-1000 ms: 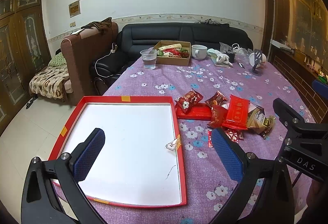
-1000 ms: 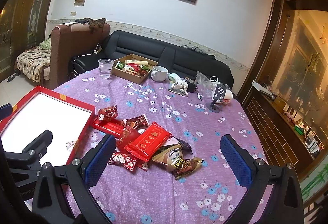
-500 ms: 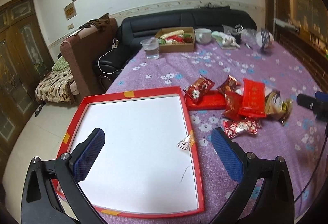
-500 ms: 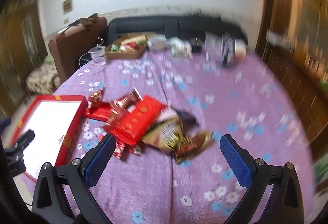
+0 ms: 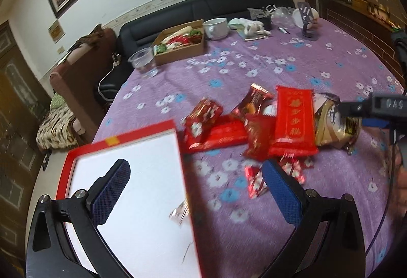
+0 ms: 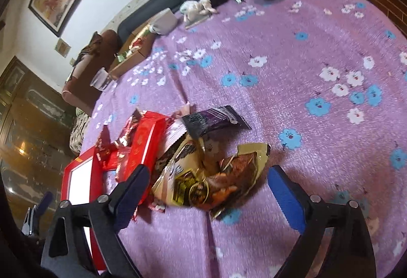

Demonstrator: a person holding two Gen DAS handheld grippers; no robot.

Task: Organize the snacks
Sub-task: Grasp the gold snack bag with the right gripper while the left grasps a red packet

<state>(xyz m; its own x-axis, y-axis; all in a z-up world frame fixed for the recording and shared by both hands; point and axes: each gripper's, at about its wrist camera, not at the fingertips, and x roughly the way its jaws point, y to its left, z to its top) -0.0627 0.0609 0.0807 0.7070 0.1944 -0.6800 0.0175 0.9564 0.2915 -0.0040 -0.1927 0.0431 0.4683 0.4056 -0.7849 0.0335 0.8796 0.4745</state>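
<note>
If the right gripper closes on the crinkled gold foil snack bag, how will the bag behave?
The crinkled gold foil snack bag looks thin and creased, so it will probably fold between the open right gripper fingers rather than stay stiff. It seems light. Its glossy film may slip, and it overlaps the flat red packet, which could shift with it.

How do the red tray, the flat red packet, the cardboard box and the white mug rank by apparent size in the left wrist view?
1. red tray
2. flat red packet
3. cardboard box, farther off, so unsure against the packet
4. white mug, also far
</note>
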